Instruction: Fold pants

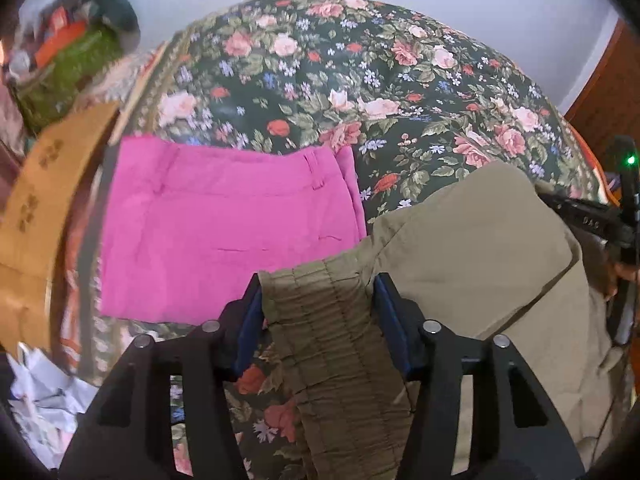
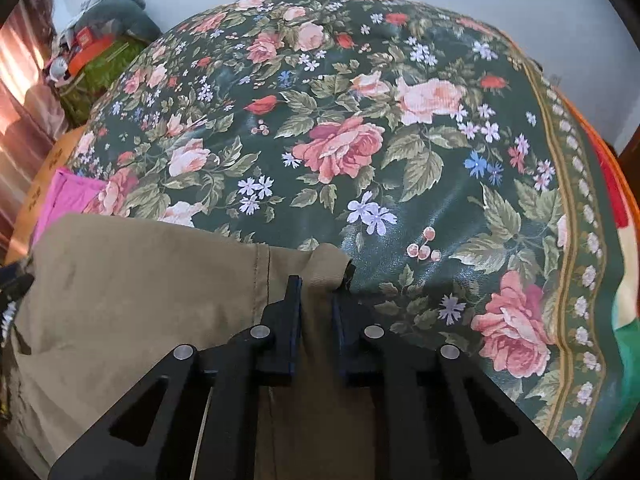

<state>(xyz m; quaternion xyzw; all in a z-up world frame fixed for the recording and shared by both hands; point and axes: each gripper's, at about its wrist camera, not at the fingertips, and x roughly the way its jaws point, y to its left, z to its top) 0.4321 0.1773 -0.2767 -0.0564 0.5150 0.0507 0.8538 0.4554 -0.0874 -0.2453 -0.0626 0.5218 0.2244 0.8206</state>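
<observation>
The left tongs (image 1: 318,300) are pinching the khaki pants' (image 1: 472,232) gathered waistband; the right tongs (image 2: 316,300) are gripping their hem over the floral bed (image 2: 360,120). Folded pink pants (image 1: 224,232) are lying alongside, showing fully only leftward.

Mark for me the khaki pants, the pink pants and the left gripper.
khaki pants (image 1: 472,240), left wrist view, on the flat smooth panel.
pink pants (image 1: 224,240), left wrist view, on the middle of the folded stack.
left gripper (image 1: 318,292), left wrist view, between the fingertips, on the gathered waistband.
</observation>
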